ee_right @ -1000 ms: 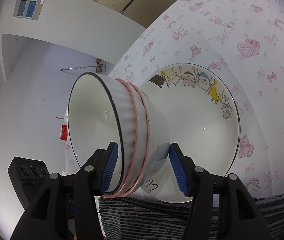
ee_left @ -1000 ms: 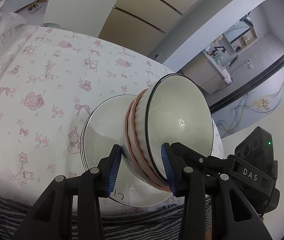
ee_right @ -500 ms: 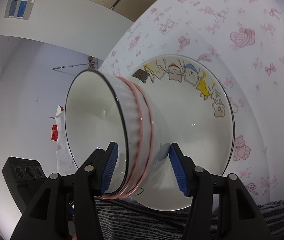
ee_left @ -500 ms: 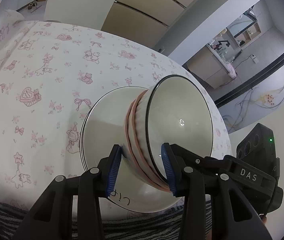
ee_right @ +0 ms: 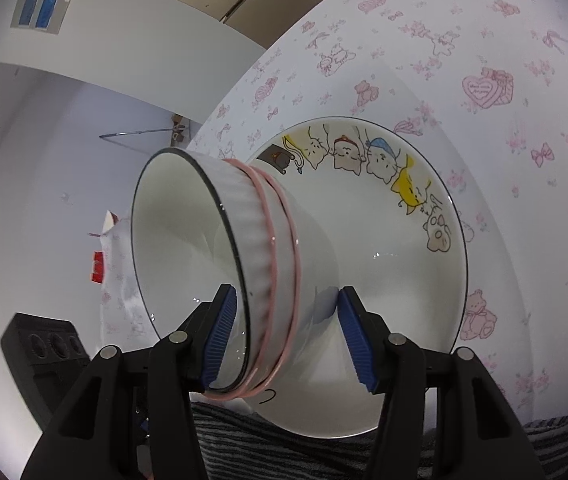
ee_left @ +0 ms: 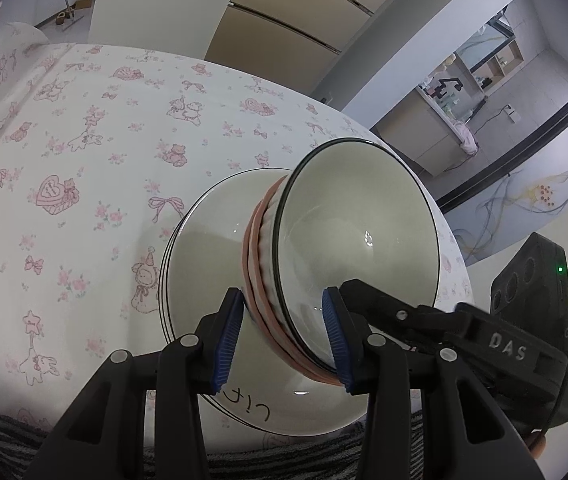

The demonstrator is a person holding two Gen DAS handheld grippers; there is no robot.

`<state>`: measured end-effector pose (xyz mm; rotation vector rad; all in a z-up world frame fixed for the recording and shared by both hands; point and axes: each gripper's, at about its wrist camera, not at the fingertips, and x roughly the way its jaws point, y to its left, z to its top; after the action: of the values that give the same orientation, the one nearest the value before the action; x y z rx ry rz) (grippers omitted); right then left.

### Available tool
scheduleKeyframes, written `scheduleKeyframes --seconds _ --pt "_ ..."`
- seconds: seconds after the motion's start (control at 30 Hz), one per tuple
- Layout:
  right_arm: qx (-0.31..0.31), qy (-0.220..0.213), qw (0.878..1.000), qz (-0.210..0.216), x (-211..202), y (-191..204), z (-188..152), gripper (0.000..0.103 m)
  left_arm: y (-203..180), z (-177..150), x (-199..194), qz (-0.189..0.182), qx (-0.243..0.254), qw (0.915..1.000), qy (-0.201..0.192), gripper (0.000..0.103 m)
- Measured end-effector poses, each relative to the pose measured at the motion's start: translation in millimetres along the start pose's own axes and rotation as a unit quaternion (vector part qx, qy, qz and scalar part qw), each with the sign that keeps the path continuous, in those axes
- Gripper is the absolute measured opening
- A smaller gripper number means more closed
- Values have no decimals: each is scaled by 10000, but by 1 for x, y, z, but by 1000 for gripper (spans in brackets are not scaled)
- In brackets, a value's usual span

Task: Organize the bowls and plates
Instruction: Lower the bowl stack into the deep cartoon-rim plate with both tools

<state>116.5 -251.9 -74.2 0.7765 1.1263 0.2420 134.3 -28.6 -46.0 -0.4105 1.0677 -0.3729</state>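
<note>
A stack of white bowls [ee_left: 347,240] with pink and black rims sits on a white plate [ee_left: 204,248] on the table. It also shows in the right wrist view [ee_right: 212,264], on the cat-patterned plate [ee_right: 403,248]. My left gripper [ee_left: 284,332] is closed across the stack's rims, one pad inside the top bowl, one against the outer wall. My right gripper [ee_right: 287,336] straddles the opposite side of the stack; its left pad lies inside the top bowl, and its right pad stands a little off the bowl's base.
The table wears a white cloth with pink prints [ee_left: 84,152]. A striped dark mat [ee_right: 323,456] lies under the plate at the near edge. The other gripper's black body [ee_left: 531,320] shows at lower right.
Both wrist views have shifted slightly around the bowl stack, which stays on the plate. The right gripper's right pad now stands a little further from the bowl.
</note>
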Motion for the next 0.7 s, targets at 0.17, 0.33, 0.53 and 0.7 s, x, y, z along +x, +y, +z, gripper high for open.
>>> scheduleKeyframes --seconds 0.17,0.33,0.53,0.7 --pt "-57 -40 10000 -58 -1 1 -1 53 2 0 0 23 -63 9999 -136 43" --pt "-118 -111 9999 6 -4 0 -2 53 -5 -4 -5 242 234 9988 -367 43" --pt "-453 -482 9972 -342 -9 11 -3 53 -3 -3 -6 283 222 9981 -497 43" --pt "-504 -645 9958 -409 -14 14 -5 53 -11 -7 -20 498 477 9933 -929 43"
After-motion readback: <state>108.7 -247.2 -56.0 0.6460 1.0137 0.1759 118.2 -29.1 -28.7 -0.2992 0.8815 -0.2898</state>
